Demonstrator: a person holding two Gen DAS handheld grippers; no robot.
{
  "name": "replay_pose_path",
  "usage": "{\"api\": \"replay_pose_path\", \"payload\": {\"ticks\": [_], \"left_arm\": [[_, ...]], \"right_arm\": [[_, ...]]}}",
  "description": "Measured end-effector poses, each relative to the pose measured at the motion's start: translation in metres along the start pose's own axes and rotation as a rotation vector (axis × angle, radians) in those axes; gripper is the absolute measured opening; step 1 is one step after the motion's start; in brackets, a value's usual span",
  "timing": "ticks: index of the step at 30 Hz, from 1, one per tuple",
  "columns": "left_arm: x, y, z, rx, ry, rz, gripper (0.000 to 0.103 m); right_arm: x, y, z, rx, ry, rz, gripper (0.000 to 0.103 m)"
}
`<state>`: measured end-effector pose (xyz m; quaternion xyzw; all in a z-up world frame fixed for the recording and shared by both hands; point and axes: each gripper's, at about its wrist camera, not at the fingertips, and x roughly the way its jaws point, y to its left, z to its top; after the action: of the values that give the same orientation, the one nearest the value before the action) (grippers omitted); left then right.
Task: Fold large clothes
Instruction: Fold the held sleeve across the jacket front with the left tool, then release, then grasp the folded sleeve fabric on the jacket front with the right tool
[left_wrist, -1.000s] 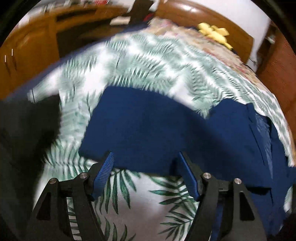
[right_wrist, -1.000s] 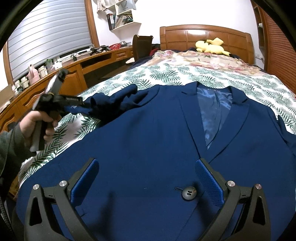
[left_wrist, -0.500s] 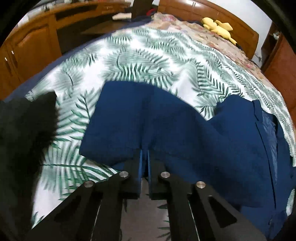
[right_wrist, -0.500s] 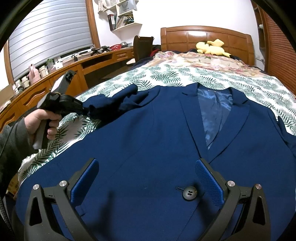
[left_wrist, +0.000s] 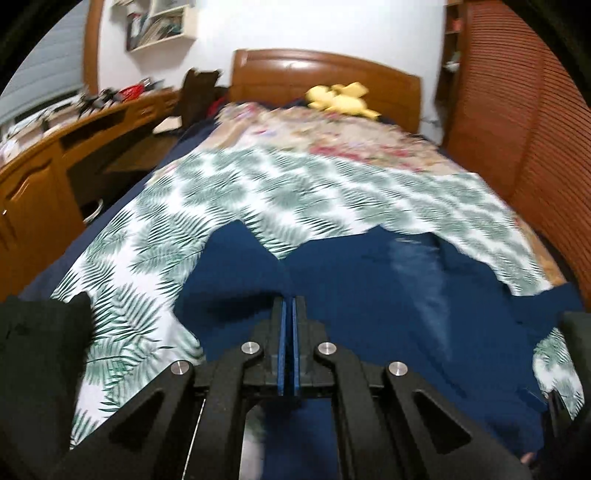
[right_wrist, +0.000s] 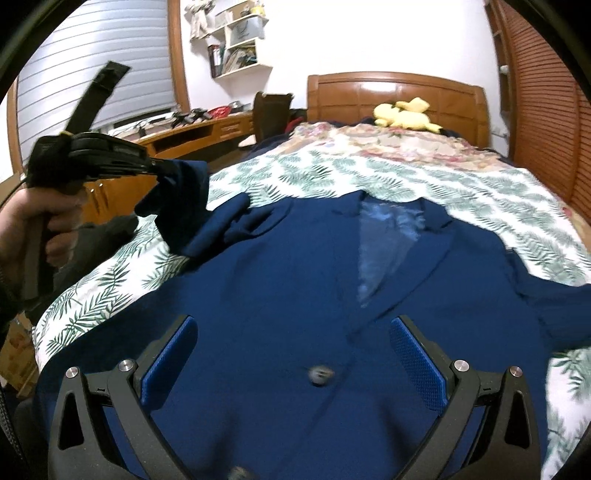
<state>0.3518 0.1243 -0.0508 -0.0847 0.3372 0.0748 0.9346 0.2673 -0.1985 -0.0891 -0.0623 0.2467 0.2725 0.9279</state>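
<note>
Left tool (right_wrist: 162, 170), pressed together on the sleeve (right_wrist: 184, 210) a moment after closing, now lifts it off the bed (right_wrist: 369, 173) to begin the fold, while the jacket (right_wrist: 295, 295) lies flat beneath the spread right tool (right_wrist: 295, 354).

The left wrist camera looked from low over the bed's (left_wrist: 122, 266) left side toward the headboard (left_wrist: 325, 81), close above its own pinched fingers and the navy jacket (left_wrist: 369, 280). The right wrist camera sat near the foot edge, facing up the bed toward the same headboard (right_wrist: 395, 96), close over the jacket's (right_wrist: 280, 295) front. Both views shared the jacket, the leaf-print sheet (right_wrist: 369, 177), the yellow plush toy (right_wrist: 402, 114) and the wooden desk (left_wrist: 74, 140) along the left.
</note>
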Motion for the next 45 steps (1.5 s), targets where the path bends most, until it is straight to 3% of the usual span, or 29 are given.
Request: {"api": "replay_pose_path", "payload": {"ticks": [10, 17, 27, 30, 35, 45], "left_arm": [[-0.055, -0.073, -0.037, 0.147, -0.063, -0.117, 0.003], [-0.07, -0.083, -0.066, 0.135, -0.048, -0.202, 0.003], [-0.083, -0.073, -0.096, 0.147, -0.074, -0.189, 0.004], [-0.093, -0.064, -0.099, 0.147, -0.098, -0.178, 0.02], [-0.103, -0.047, -0.101, 0.138, -0.141, -0.17, 0.076], [-0.118, -0.018, -0.102, 0.145, -0.192, -0.089, 0.078]], "right_arm": [[-0.043, -0.015, -0.02, 0.015, -0.014, -0.08, 0.103], [-0.069, -0.009, -0.025, 0.04, -0.017, -0.104, 0.103], [-0.061, -0.007, -0.023, 0.051, 0.006, -0.093, 0.103], [-0.054, -0.001, -0.023, 0.045, 0.028, -0.078, 0.103], [-0.047, 0.009, -0.016, 0.014, 0.043, -0.051, 0.102], [-0.018, 0.052, -0.011, -0.085, 0.116, 0.125, 0.082]]}}
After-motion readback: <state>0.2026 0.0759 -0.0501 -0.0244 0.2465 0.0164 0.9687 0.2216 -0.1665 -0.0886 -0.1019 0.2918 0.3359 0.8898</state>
